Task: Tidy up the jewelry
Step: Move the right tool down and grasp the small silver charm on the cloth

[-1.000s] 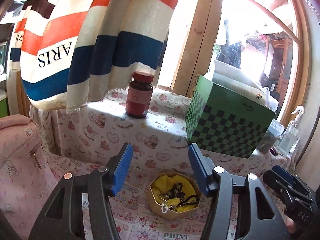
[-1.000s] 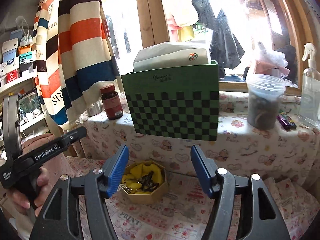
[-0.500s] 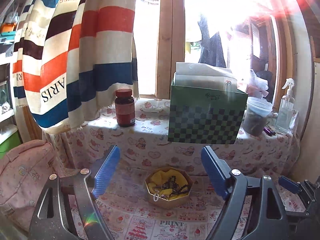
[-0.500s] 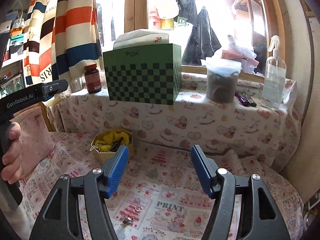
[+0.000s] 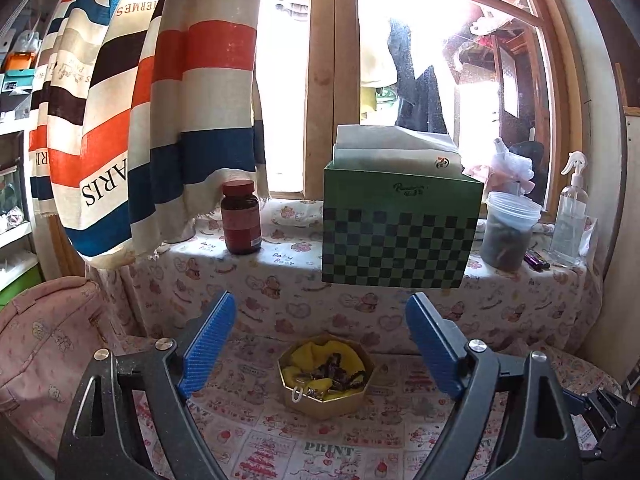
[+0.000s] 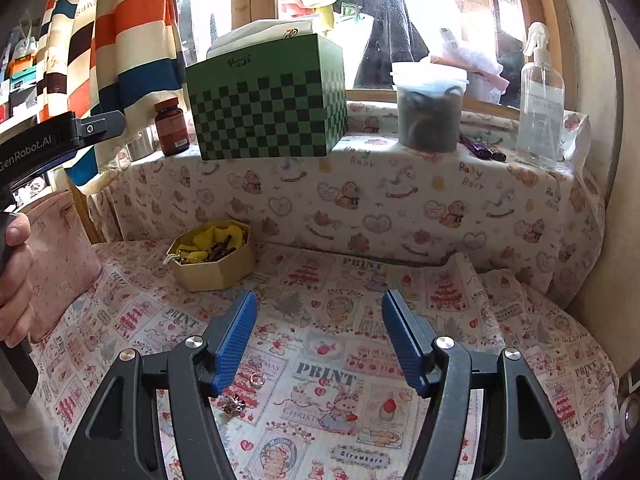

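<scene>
A cloth-covered surface printed with bears and hearts, below a sunlit window ledge. At far left, a pink bag (image 5: 44, 360). The left gripper (image 5: 316, 348) hangs above the cloth with its jaws wide and nothing between them. Straight ahead of it sits an octagonal box (image 5: 326, 376), lined with yellow cloth and holding a tangle of dark chain and beads, with a small pale loop hooked over its front rim. On the ledge behind stand a brown jar (image 5: 241, 218) and a green checked box (image 5: 396, 232).

From the right wrist view, the box (image 6: 212, 254) lies to the left. A small ring (image 6: 256, 379) and a little metal cluster (image 6: 234, 404) lie loose on the cloth, just beside the left finger of the right gripper (image 6: 316, 338), whose jaws are also wide and empty.

These pieces look light, tiny and hard, likely to slip or skid on the soft cloth. A narrow pinch across the ring's edge, fingertips pressed lightly into the cloth, probably suits best.
</scene>
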